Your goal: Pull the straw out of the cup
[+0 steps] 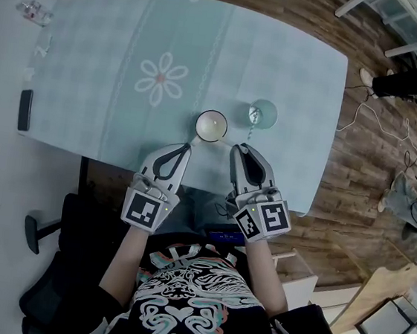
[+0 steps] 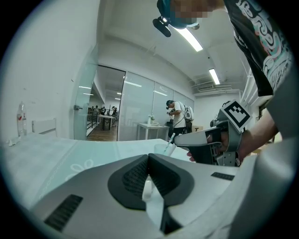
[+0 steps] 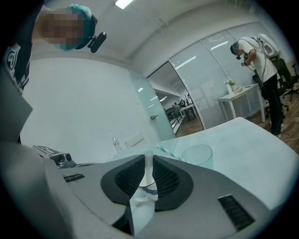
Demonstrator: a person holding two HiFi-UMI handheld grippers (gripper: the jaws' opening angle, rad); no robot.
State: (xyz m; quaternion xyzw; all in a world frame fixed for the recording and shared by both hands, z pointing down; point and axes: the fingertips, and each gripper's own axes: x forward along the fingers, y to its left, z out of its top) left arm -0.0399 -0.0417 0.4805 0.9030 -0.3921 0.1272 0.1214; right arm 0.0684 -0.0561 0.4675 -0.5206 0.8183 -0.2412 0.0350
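Tabletop point(image 1: 94, 52) in pale teal cloth, office room. Left claw point(image 1: 187, 147) and right claw point(image 1: 234, 149), both clenched and empty. Clear cup point(image 1: 267, 111) just beyond right claw. Striped straw point(image 3: 171, 153) leaning inside — probably light and crushable — pinch gently near its top.

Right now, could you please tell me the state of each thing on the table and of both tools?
Clear cup: upright, straw inside.
Straw: in the clear cup, leaning toward the tools.
White cup: upright, no straw in it.
Left tool: shut, empty.
Right tool: shut, empty, short of the straw.
Phone: flat, screen dark.
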